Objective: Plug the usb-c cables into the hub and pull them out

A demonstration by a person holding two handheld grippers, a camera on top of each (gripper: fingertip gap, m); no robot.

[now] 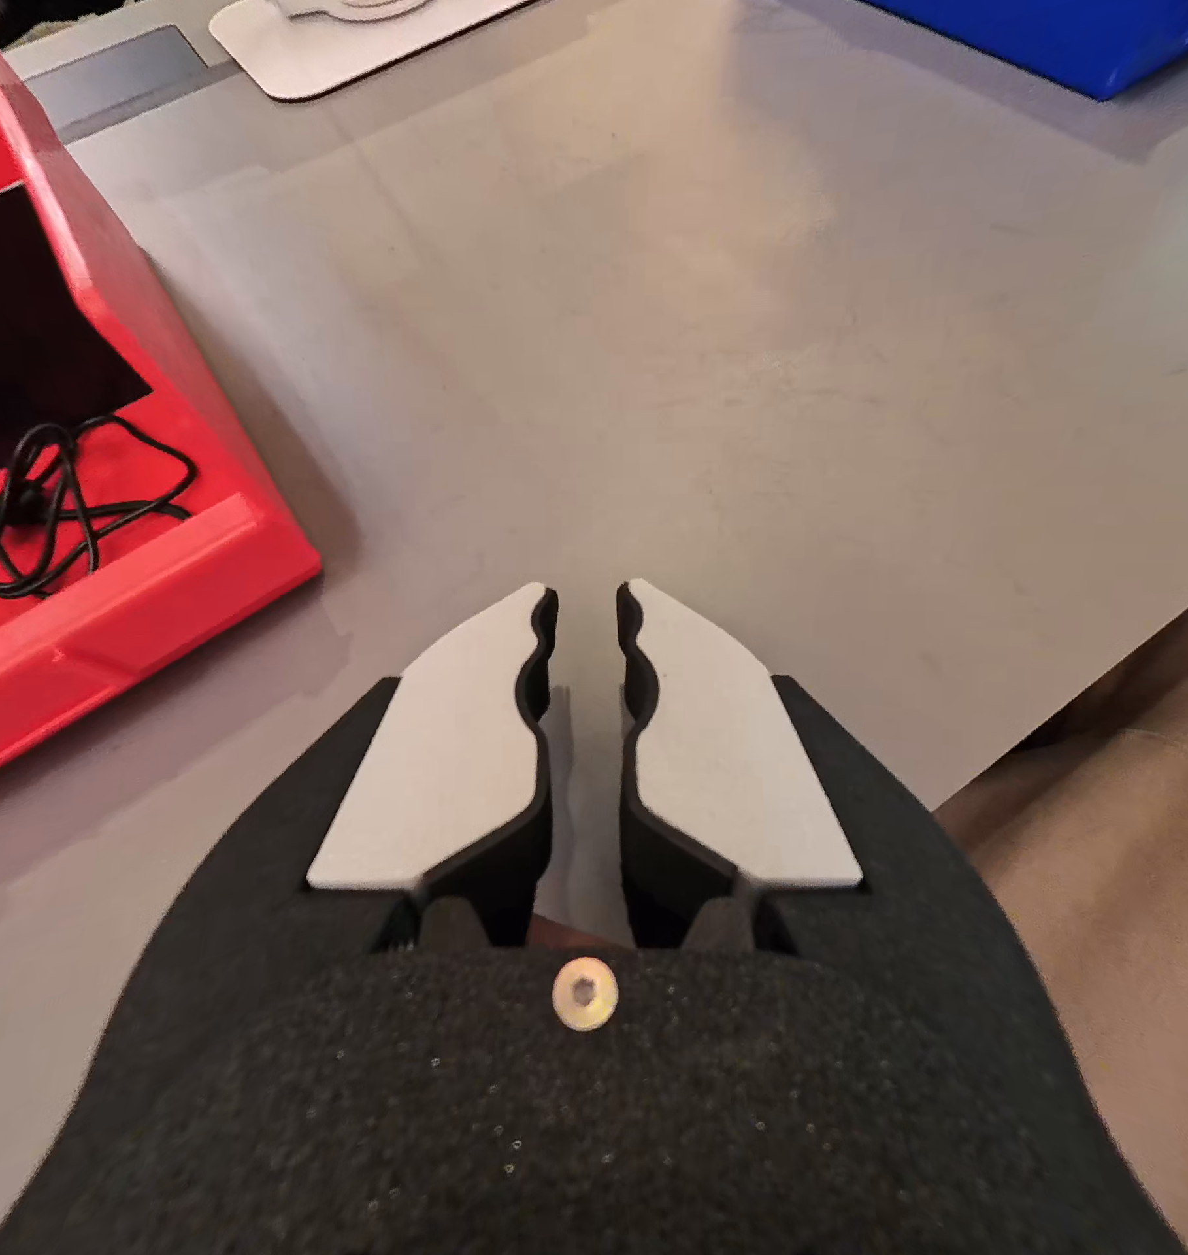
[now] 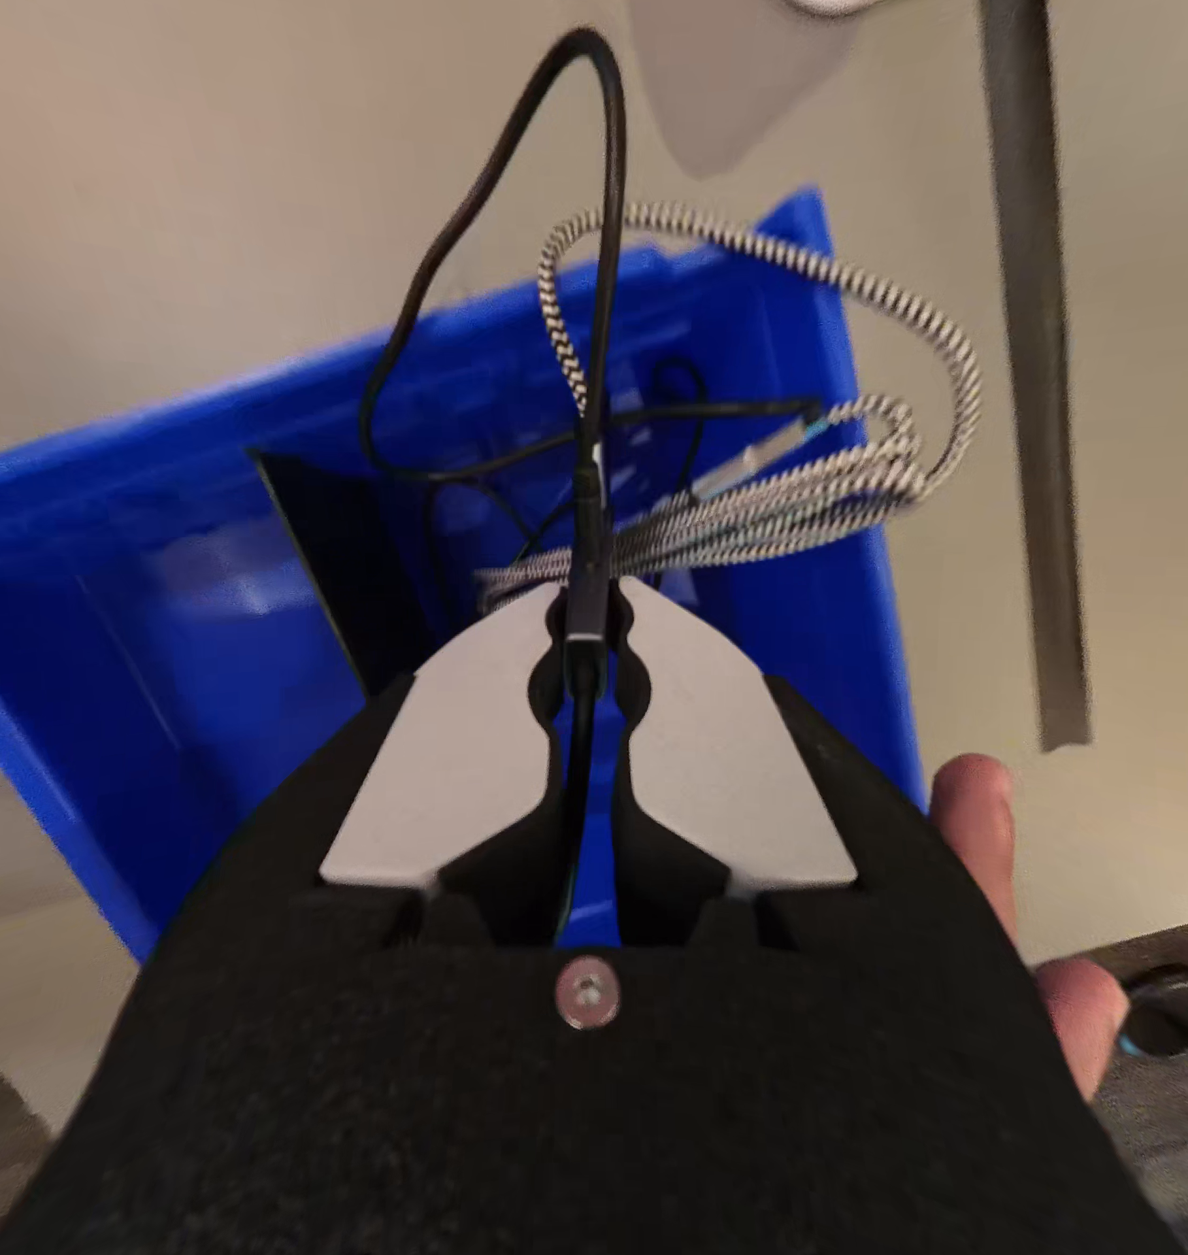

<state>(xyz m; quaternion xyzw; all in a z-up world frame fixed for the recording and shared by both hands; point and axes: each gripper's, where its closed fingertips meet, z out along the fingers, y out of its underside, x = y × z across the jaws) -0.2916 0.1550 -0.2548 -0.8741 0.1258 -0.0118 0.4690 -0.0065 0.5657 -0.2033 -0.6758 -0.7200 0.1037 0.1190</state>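
Observation:
My right gripper (image 2: 588, 597) is shut on the dark plug end of a black usb-c cable (image 2: 581, 204), which loops up and away over a blue bin (image 2: 136, 543). A black-and-white braided cable (image 2: 849, 271) hangs with it, bundled over the bin, with a silver plug (image 2: 747, 462) showing. My left gripper (image 1: 586, 597) is open and empty, low over the bare grey table (image 1: 713, 339). A red bin (image 1: 191, 543) to its left holds a tangle of black cable (image 1: 55, 502). No hub is in view.
A white pad (image 1: 347, 47) lies at the back of the table, and a corner of the blue bin (image 1: 1087, 41) shows at the back right. The table edge (image 1: 985, 747) runs close on the right. A dark upright post (image 2: 1032, 339) stands right of the bin. A hand (image 2: 985, 883) holds the right gripper.

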